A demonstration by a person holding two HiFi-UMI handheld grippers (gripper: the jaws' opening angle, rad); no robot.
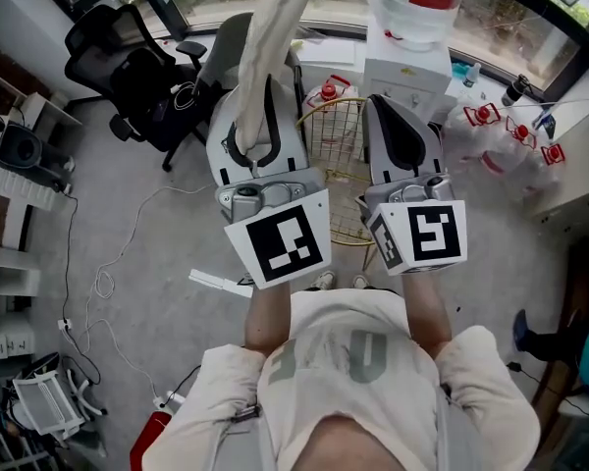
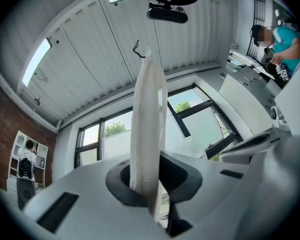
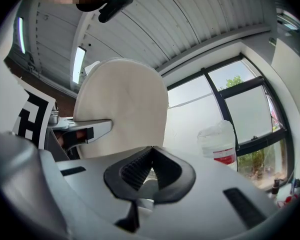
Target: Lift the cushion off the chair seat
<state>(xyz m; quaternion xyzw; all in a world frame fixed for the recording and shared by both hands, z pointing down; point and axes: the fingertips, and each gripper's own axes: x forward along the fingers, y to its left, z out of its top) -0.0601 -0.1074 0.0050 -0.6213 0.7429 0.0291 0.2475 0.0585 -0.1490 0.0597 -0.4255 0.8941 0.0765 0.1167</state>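
Note:
My left gripper point(image 1: 252, 151) is shut on the rim of a cream round cushion point(image 1: 275, 37), which stands edge-on and rises high above the jaws. In the left gripper view the cushion point(image 2: 148, 129) runs straight up from between the pads of the left gripper point(image 2: 151, 186) against the ceiling. The gold wire chair point(image 1: 339, 155) stands on the floor below, between the two grippers, its seat bare. My right gripper point(image 1: 402, 143) is beside the left one, shut with nothing in it. In the right gripper view its jaws point(image 3: 150, 169) meet, and the cushion's flat face point(image 3: 122, 104) fills the left.
A water dispenser point(image 1: 404, 72) with a big bottle stands behind the chair. A black office chair point(image 1: 137, 77) is at the far left, a grey chair point(image 1: 226, 57) next to it. Water jugs point(image 1: 491, 130) lie at the right. Cables point(image 1: 103, 283) trail over the floor.

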